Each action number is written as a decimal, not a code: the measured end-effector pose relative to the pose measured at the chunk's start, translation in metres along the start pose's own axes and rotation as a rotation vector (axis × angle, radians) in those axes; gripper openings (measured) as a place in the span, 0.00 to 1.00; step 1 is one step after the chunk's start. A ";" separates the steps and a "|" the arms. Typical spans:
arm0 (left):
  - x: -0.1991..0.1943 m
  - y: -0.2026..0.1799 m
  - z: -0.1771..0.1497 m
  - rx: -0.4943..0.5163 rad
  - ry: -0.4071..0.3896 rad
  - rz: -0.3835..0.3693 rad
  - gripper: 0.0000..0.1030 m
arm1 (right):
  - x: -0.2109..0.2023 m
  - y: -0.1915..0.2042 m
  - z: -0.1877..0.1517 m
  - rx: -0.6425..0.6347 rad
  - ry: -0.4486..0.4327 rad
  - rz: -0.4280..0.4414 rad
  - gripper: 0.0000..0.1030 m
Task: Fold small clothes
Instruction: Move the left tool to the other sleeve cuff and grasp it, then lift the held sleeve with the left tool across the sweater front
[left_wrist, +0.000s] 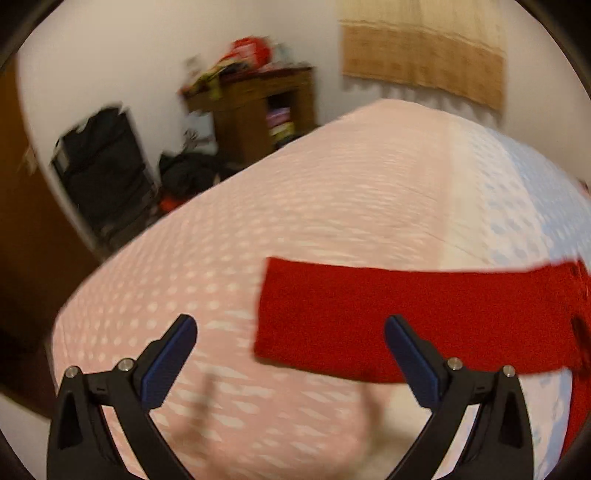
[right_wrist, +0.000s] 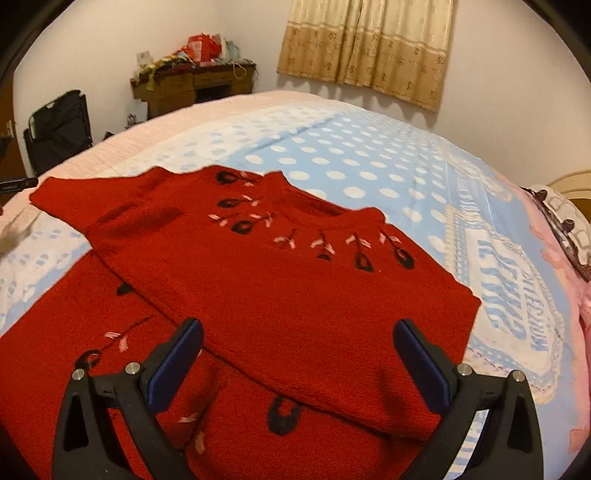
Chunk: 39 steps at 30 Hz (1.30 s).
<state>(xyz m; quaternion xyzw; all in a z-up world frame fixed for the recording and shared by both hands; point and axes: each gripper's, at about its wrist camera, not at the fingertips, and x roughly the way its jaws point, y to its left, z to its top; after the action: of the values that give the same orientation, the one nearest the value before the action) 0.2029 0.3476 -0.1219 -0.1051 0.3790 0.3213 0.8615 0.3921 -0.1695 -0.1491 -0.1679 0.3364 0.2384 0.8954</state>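
Note:
A small red knitted sweater (right_wrist: 280, 295) with black and pink flower embroidery lies on the bed, its upper half folded over the lower part. One sleeve (left_wrist: 406, 317) stretches out flat to the left in the left wrist view. My left gripper (left_wrist: 290, 332) is open and empty, hovering just above the bed at the sleeve's cuff end. My right gripper (right_wrist: 297, 338) is open and empty, hovering over the folded sweater's near edge. The left gripper's tip (right_wrist: 18, 183) shows at the far left edge of the right wrist view.
The bed (right_wrist: 369, 162) has a pink and blue polka-dot cover. A wooden desk (right_wrist: 192, 86) piled with clutter stands against the far wall, a black folded chair (right_wrist: 59, 129) to its left. Curtains (right_wrist: 369, 44) hang behind. Pillows (right_wrist: 565, 221) lie at the right.

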 end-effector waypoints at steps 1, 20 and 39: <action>0.008 0.007 0.000 -0.047 0.019 -0.025 0.98 | -0.001 0.000 0.000 0.003 -0.009 0.005 0.99; 0.045 0.010 0.003 -0.187 0.126 -0.228 0.17 | -0.004 0.016 -0.002 -0.068 -0.060 0.038 0.99; -0.063 -0.099 0.050 -0.081 -0.018 -0.617 0.16 | -0.007 -0.002 -0.002 0.030 -0.062 0.031 0.99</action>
<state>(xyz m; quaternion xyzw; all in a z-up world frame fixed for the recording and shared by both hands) 0.2625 0.2627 -0.0479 -0.2465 0.3085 0.0603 0.9168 0.3880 -0.1746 -0.1455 -0.1417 0.3146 0.2524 0.9040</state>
